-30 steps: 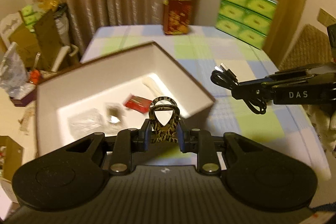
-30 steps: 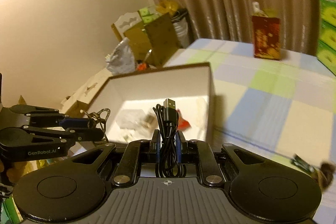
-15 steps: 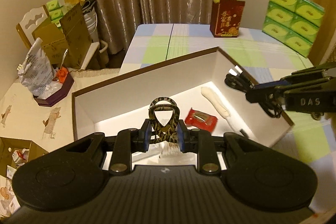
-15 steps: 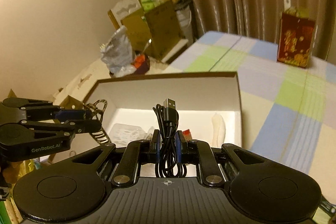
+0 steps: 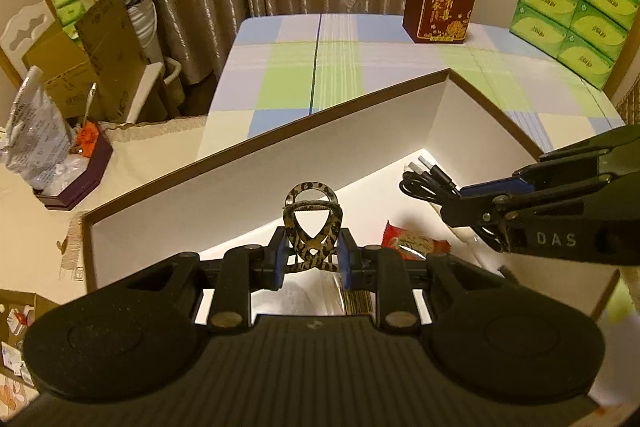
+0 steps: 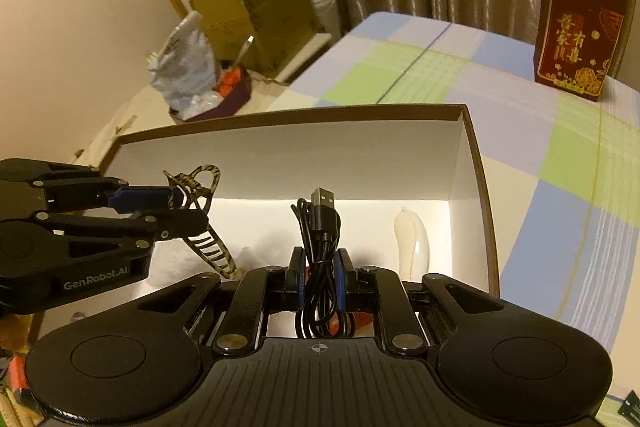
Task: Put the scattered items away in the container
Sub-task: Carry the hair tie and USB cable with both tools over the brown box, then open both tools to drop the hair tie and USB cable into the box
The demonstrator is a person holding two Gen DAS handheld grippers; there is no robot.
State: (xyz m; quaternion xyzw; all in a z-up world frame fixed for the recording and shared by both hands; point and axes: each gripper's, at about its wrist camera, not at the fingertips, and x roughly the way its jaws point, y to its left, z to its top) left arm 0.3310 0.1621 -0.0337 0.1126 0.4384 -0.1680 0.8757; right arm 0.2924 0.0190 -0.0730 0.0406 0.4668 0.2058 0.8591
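The left gripper [image 5: 311, 259] has its jaws clamped on a leopard-print hair clip [image 5: 311, 227], whose loop stands up past the tips. The right gripper [image 6: 320, 281] has its jaws pressed together on a coiled black cable [image 6: 320, 227], its USB plug sticking up above them. Both hang over the open white box [image 6: 288, 151] on the checked surface [image 6: 540, 131]. Inside the box lie a red packet [image 5: 412, 241] and a pale long thing [image 6: 410, 243].
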